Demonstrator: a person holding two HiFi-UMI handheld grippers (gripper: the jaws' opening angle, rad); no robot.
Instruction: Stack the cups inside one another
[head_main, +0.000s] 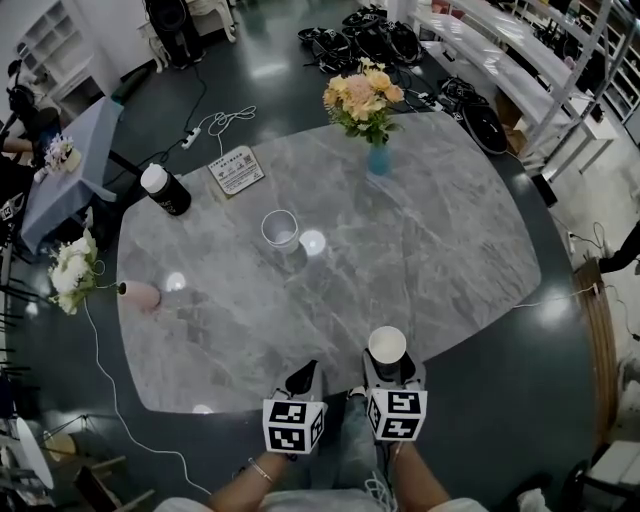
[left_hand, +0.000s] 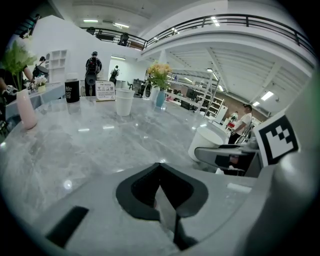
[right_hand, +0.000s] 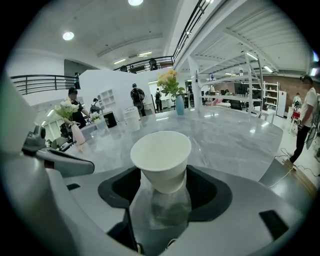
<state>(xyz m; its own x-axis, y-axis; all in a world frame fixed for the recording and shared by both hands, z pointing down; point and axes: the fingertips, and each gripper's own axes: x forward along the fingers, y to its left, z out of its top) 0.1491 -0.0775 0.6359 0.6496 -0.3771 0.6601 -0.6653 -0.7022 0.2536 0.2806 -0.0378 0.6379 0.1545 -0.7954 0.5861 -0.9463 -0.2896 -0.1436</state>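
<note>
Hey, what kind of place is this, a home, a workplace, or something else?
Probably a large open workspace or showroom, not a home: a railed upper gallery, long white shelving racks, and cables trailing over the floor beside the marble table.

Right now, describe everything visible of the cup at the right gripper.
The cup is white, paper-like, tapering from a wide rim to a narrower base. Empty and upright, it stands on the marble table near its front edge. The right gripper has a jaw on each side of its lower wall, seemingly not pressing.
</note>
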